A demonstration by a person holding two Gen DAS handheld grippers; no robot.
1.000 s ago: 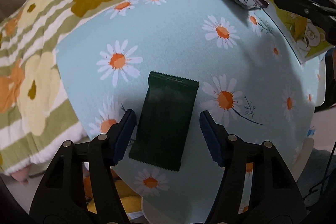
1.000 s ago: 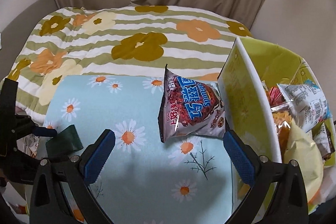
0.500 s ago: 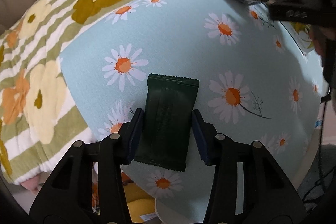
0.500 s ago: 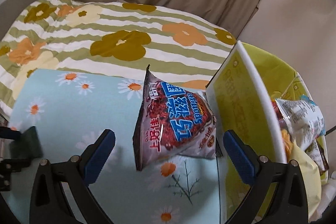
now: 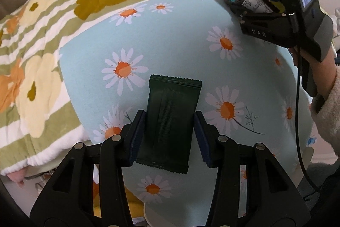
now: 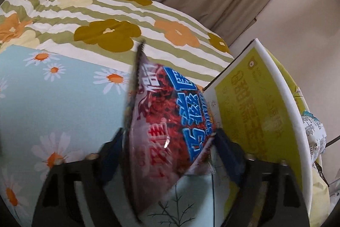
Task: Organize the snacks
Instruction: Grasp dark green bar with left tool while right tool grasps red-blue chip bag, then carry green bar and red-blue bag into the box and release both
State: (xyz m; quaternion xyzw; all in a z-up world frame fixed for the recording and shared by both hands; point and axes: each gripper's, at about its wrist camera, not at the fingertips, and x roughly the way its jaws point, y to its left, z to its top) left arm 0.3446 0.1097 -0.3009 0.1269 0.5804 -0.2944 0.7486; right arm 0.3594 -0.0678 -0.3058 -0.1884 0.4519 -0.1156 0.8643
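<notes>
**Two packets gripped, neither yet in the box**

The left gripper (image 5: 169,135) has its jaws drawn in against the long edges of the green packet (image 5: 170,120); both pads touch it, and the packet lies flat on the daisy cloth (image 5: 174,39), its far end jutting ahead of the jaws and its near end reaching back between them; whether it is lifted at all cannot be told. The right gripper (image 6: 170,144) has its jaws pressed into the red bag (image 6: 167,120) from both sides; the bag stands on edge between them, its crimped seam rising ahead of the left jaw, and the blur leaves it unclear whether it rests on the cloth or hangs clear. The box (image 6: 265,120) stands just beyond the right jaw, almost touching it.

By my reading the task is partly done: the box already holds several packets, seen past its white rim, while these two are only seized and have still to go in; no other loose snack shows on the cloth.

The green packet is a flat, matte, dark rectangle with a ribbed centre seam and zigzag ends; it should hold firm. The red bag is glossy film, puffed with air, printed in blue and white; it likely yields and may slip. The box is stiff yellow card with a thick white edge; the cloth is smooth, the striped quilt (image 6: 102,20) behind it soft and padded.
</notes>
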